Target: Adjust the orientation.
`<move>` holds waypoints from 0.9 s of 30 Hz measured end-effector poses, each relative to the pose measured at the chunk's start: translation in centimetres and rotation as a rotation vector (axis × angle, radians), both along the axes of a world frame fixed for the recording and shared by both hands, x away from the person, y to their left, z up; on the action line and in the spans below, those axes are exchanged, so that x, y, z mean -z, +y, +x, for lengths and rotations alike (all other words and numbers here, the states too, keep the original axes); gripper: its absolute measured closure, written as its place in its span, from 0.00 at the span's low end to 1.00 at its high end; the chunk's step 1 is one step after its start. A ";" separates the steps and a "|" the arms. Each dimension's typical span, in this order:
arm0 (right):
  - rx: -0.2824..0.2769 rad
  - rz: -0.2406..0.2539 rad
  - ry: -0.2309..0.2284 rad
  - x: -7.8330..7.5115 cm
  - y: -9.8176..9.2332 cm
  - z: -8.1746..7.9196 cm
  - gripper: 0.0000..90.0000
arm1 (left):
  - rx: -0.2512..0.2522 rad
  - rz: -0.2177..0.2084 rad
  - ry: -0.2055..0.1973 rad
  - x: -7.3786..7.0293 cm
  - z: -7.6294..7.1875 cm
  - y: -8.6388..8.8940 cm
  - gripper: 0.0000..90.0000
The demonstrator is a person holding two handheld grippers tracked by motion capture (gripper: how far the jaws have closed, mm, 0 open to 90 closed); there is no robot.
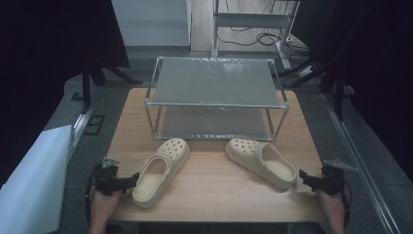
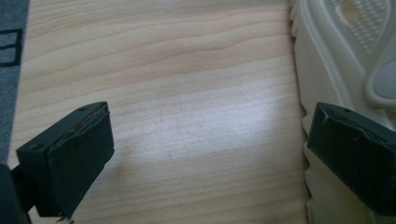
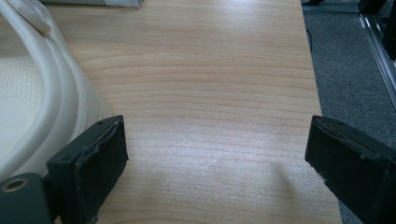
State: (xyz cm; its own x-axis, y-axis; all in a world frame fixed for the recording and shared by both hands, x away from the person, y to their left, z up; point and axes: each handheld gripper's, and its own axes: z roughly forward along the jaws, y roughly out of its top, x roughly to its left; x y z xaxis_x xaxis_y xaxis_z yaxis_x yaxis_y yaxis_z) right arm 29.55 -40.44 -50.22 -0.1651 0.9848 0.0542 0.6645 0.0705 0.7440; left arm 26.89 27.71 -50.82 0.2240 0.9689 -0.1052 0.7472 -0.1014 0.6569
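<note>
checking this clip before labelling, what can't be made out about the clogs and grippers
- Left clog: cut off by the left gripper view's right edge.
- Right clog: cut off by the right gripper view's left edge.
- Contact between left gripper and clog: too small in the high view.
- Rack lower shelf: dim, detail unclear.

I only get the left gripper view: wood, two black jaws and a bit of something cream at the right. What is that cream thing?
Observer: It is a cream clog, lying on the table with its toe pointing away from the person; the left gripper is right at its side.
Operator: Is there a second one?
Observer: Yes, another clog lies to the right, its heel near the right gripper.
Operator: Is that gripper holding it?
Observer: No. In the right gripper view its jaws stand wide apart over bare wood, the clog beside one jaw.
Operator: Anything else on the table?
Observer: A two-level metal rack stands behind both clogs.
</note>
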 end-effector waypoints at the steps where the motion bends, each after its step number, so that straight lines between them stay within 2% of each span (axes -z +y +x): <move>1: 0.002 0.001 0.001 0.0 0.0 0.0 0.06 | 0.000 0.000 0.000 0.0 0.0 0.0 0.01; 10: 0.006 0.001 -0.001 0.0 -0.1 0.0 0.07 | 0.068 0.019 0.016 -0.3 -0.5 -2.1 0.00; 17: 0.001 0.001 0.002 0.0 0.0 0.1 0.07 | 0.110 0.009 0.025 -0.3 -0.8 -3.6 0.00; 22: 0.003 0.007 0.002 0.1 -0.1 0.2 0.07 | 0.155 0.026 0.028 -0.3 -0.9 -5.3 0.00; 27: 0.002 0.012 0.005 0.1 -0.1 0.2 0.07 | 0.143 0.037 0.022 -0.6 -0.9 -5.3 0.00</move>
